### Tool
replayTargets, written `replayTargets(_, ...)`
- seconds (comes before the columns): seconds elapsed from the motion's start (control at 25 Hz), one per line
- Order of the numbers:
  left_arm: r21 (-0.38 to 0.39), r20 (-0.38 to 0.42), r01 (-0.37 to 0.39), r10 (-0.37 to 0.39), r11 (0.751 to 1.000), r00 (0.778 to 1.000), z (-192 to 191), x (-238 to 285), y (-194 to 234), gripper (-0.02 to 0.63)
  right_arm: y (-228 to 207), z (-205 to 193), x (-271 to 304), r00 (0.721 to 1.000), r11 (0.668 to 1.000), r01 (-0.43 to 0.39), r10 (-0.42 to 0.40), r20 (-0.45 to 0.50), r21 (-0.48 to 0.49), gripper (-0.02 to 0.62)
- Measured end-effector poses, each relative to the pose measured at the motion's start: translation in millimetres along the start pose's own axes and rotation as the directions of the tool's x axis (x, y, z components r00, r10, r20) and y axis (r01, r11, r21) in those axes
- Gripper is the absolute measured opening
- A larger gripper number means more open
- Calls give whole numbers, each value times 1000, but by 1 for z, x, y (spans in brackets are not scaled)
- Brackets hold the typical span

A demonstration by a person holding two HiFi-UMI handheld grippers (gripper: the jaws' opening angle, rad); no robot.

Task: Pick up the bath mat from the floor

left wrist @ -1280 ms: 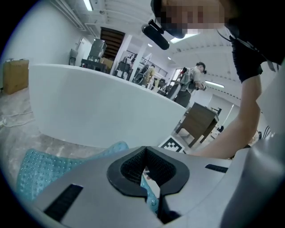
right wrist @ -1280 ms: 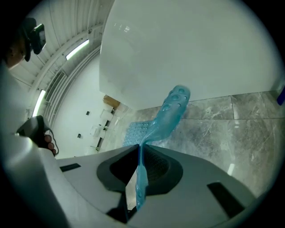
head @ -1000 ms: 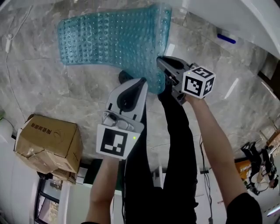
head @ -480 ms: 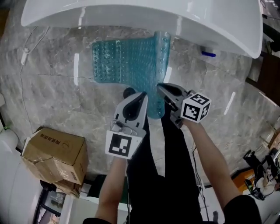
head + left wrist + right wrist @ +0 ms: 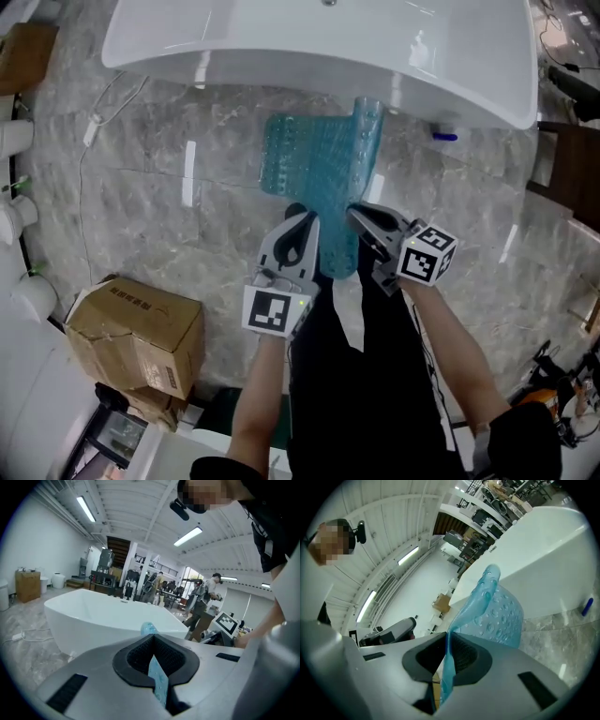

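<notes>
The translucent teal bath mat (image 5: 319,169), covered in small bumps, hangs lifted off the marble floor in front of the white bathtub (image 5: 319,42). My left gripper (image 5: 305,225) is shut on the mat's near edge, and the mat (image 5: 157,679) shows as a thin strip pinched between its dark pads. My right gripper (image 5: 364,220) is shut on the same edge a little to the right. In the right gripper view the mat (image 5: 497,613) rises from the jaws and curls over at its top. The mat's far end folds upward near the tub.
A cardboard box (image 5: 131,333) stands on the floor at the lower left. A thin white cable (image 5: 89,155) runs across the grey marble floor (image 5: 169,225) at the left. A small blue object (image 5: 444,136) lies by the tub's right end. The person's dark trousers (image 5: 366,375) fill the bottom middle.
Both grippers have risen with the mat, which now looks smaller and hangs more bunched. The view has pulled back, and the whole bathtub rim has come into sight.
</notes>
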State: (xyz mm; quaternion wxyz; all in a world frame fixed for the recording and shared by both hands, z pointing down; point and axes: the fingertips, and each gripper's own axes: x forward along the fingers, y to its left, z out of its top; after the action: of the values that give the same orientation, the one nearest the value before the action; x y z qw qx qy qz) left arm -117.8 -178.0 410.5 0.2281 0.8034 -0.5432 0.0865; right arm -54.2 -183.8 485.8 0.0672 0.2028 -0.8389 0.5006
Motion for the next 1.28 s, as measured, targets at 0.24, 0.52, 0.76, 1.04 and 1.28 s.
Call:
replayTargets(0.24,32,19,-35,35,999,999,41,-47,-28,12,64,29,-38,997,998,-49,51,52,-44,35)
replayTargets(0.52,66,94,-36,30,997,995,95,-78,-57,12,124,60,-82,987,990,-100,111,115,-98,35)
replayTargets(0.76,60,142,-15,7,998,990,133,-108,-81,12,169,94,-119,973,983,-100,128,191,-153,35)
replayTargets(1.04,130,224,39,-68,991,972,193,-116,-114,12,226,150,-176,926,963,-119,196,322,-243,35)
replayTargets(1.28,198,300,51,-110,979,947,246,-132,-134,12,271,192,-221,881,930,-99,247,403,-354,35)
